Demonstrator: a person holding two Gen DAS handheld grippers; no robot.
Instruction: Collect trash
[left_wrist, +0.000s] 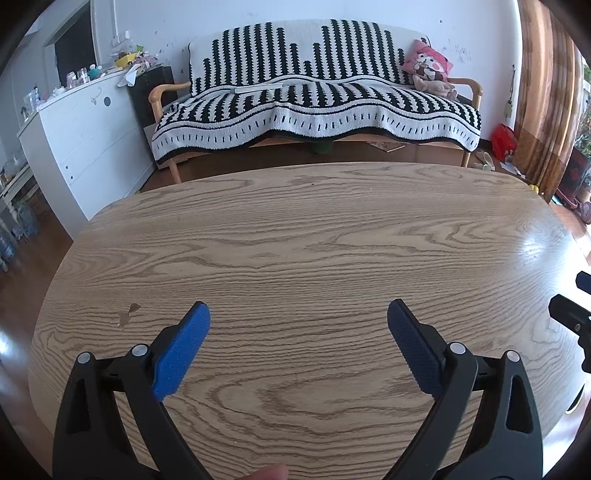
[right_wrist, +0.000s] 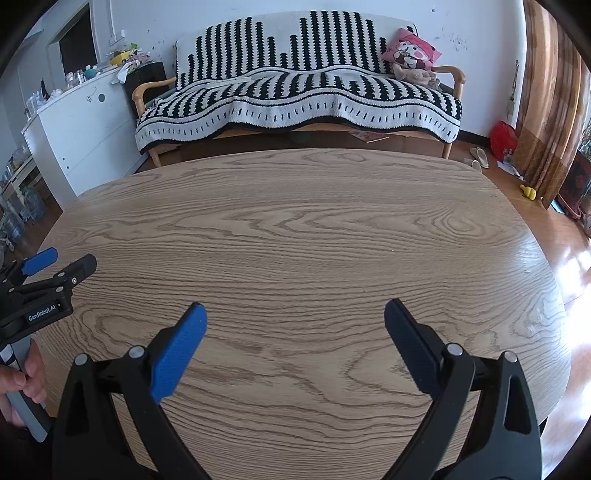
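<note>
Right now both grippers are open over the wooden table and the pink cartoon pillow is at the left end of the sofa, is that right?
Not quite. Both views show the pink cartoon pillow at the right end of the sofa, not the left. The rest holds: the left gripper and right gripper are open over the wooden table.

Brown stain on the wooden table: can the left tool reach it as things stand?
Probably yes. The small brown stain lies just ahead-left of the open left tool, with only bare oak-grain wooden table between them.
</note>
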